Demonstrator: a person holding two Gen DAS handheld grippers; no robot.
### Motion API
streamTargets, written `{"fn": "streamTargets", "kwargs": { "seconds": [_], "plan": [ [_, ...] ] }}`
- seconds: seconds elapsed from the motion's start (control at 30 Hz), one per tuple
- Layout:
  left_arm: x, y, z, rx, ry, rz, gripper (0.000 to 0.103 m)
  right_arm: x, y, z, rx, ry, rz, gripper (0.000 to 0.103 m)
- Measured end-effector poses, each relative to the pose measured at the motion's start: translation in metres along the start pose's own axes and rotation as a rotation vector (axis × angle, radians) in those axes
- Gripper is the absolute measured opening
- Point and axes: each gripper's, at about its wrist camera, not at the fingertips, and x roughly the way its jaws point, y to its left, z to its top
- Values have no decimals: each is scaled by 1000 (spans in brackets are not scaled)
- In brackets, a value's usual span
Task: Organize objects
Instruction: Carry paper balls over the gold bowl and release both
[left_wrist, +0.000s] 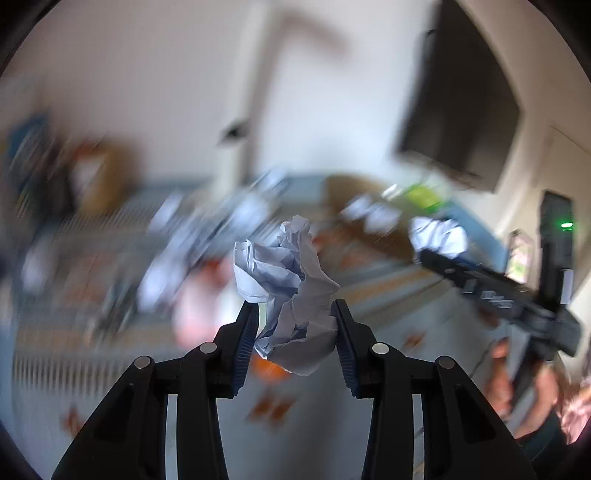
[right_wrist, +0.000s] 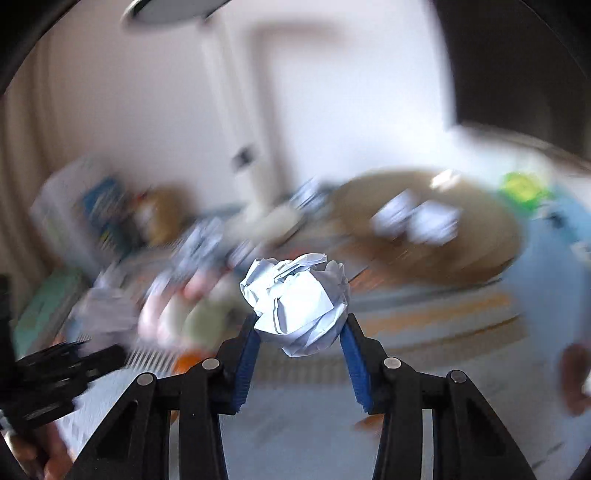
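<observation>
Left wrist view: left tongs (left_wrist: 295, 314) pinching a crumpled paper ball (left_wrist: 291, 291), held in the air. Right wrist view: right tongs (right_wrist: 301, 325) pinching a second paper wad (right_wrist: 299, 302), also aloft. Background badly smeared. Judgement: carry step; keep both squeezes steady, since crumpled paper gives and may slip. Round brown tray (right_wrist: 480, 251) ahead already holds white wads, likely the drop spot. Clutter lies left of it; the two tools sit near each other, so watch for a clash.
</observation>
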Motion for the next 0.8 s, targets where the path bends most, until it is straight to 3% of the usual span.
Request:
{"fn": "streamTargets", "kwargs": {
  "seconds": [0.1, 0.23, 0.27, 0.37, 0.43, 0.53, 0.63, 0.7, 0.73, 0.8],
  "plan": [
    [32, -43, 51, 88, -37, -31, 38, 0, -37, 33, 76, -41, -123, 44],
    [104, -69, 100, 71, -26, -87, 40, 29, -73, 57, 120, -17, -204, 45],
    [122, -72, 108, 77, -24, -84, 43, 39, -78, 61, 114, -7, -212, 46],
    [156, -83, 112, 99, 31, -48, 50, 66, -85, 64, 95, 48, -225, 64],
    [163, -85, 107, 108, 84, -37, 50, 63, -88, 54, 98, 46, -223, 65],
    [137, -70, 92, 79, 29, -30, 54, 43, -71, 32, 57, 1, -216, 66],
    [91, -41, 71, -6, -46, -81, 54, 30, -45, 6, 18, -10, -191, 72],
    [49, -18, 45, -36, -156, -81, 54, 25, -26, -11, -12, -11, -130, 85],
    [26, -5, 28, -48, -214, -27, 54, 23, -13, -21, -37, -12, -112, 88],
    [0, 22, 0, -73, -220, 84, 54, 22, 5, -37, -90, -29, -89, 91]
  ]
}}
